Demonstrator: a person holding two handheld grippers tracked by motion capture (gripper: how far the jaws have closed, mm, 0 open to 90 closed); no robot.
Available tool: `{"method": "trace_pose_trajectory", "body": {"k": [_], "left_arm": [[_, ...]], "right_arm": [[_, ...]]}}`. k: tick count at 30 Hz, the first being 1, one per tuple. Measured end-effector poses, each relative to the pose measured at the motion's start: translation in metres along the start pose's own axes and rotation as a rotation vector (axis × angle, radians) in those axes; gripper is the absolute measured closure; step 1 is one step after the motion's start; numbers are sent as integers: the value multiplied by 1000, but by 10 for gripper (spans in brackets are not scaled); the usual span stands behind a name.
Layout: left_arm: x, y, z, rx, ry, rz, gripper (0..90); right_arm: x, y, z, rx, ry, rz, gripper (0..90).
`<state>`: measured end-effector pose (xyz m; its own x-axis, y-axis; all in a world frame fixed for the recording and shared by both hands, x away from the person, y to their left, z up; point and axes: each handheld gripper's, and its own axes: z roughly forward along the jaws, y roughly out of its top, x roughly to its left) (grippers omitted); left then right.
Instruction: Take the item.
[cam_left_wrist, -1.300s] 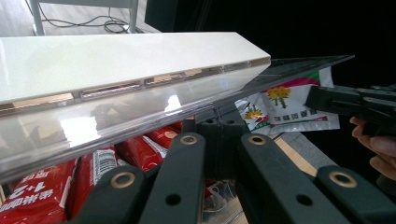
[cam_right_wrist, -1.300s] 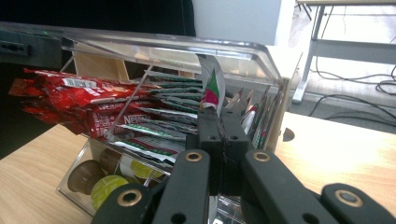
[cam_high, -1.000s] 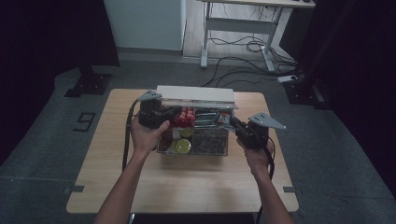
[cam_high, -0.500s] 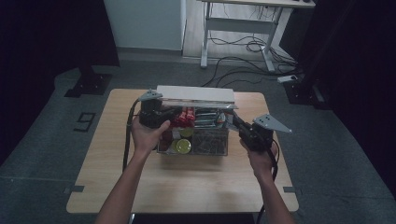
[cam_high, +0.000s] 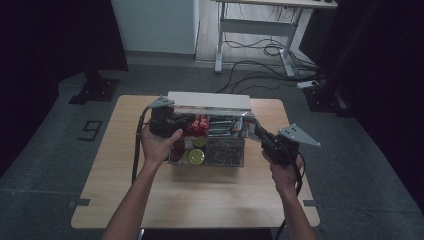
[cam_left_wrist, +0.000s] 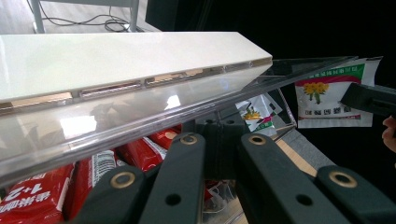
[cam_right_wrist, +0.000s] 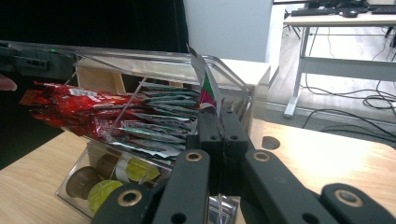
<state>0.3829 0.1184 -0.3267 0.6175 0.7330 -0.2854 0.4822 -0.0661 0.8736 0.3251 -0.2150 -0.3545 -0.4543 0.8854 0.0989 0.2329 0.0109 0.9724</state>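
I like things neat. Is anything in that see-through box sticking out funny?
Yes. One green and white packet stands up above the clear box's rim, pinched in the right gripper, while the other packets lie in their row.

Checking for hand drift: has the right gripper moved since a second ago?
Yes, slightly. In the high view the right gripper, shut on a green-and-white sachet, has drifted a little rightward from the clear organizer box.

Both forearms reach in from the near edge, well apart. The left hand (cam_high: 159, 144) holds the left claw (cam_high: 186, 125) at the left, pointing right, its jaws closed together. The right hand (cam_high: 283, 170) holds the right claw (cam_high: 250, 124) at the right, angled far and left, its jaws pinched on a thin packet (cam_right_wrist: 208, 91). Both wrists are roughly level.
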Motion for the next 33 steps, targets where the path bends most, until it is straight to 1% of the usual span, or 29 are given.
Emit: {"method": "trace_pose_trajectory", "body": {"k": [7, 15, 23, 33], "left_arm": [[0, -1, 0, 1, 0, -1, 900], [0, -1, 0, -1, -3, -3, 900], [0, -2, 0, -3, -2, -2, 900], [0, -2, -1, -2, -2, -2, 900]], "right_arm": [[-7, -5, -7, -12, -2, 26, 895], [-13, -10, -14, -17, -10, 37, 895], [-20, -19, -19, -10, -26, 34, 894], [-30, -32, -21, 8, -42, 56, 894]]}}
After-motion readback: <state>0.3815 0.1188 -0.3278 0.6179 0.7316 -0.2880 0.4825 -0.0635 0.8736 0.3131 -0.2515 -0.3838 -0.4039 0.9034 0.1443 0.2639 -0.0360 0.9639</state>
